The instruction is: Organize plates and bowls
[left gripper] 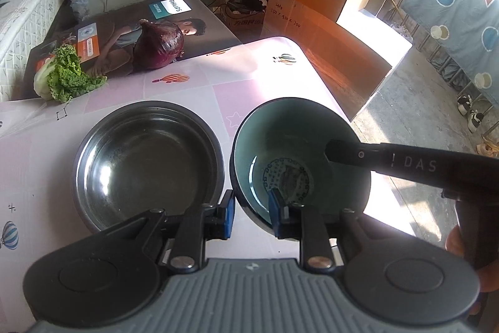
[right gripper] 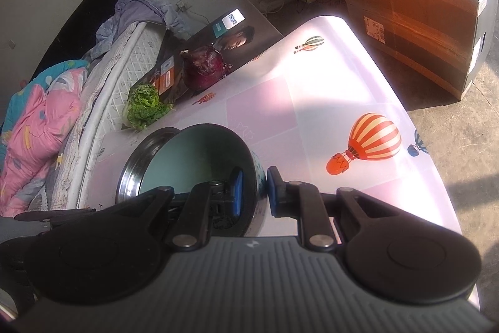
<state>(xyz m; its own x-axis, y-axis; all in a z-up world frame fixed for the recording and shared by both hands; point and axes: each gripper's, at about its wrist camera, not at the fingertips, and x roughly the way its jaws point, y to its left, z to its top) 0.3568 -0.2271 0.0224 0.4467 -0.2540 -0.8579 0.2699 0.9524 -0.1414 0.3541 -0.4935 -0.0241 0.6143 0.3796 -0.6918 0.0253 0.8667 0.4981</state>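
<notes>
Left gripper (left gripper: pixel 251 214) angled steeply down, blue pads clamped on the near rim of the teal bowl (left gripper: pixel 299 158); right gripper (right gripper: pixel 253 192) pinches the same bowl's opposite rim, one finger inside. Bowl tilted, raised above the table (left gripper: pixel 174 95), just beside the steel bowl (left gripper: pixel 146 164). Lettuce (left gripper: pixel 67 77) and red onion (left gripper: pixel 159 46) sit at the table's far edge.

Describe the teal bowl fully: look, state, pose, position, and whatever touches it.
The teal bowl is round and deep, glossy like glazed ceramic, with a teal inside, a dark rim and a circular printed pattern on its floor. It is empty and tilted. The left gripper clamps its near rim; the right gripper clamps the wall on the other side. The steel bowl sits close beside it, on the table.
</notes>
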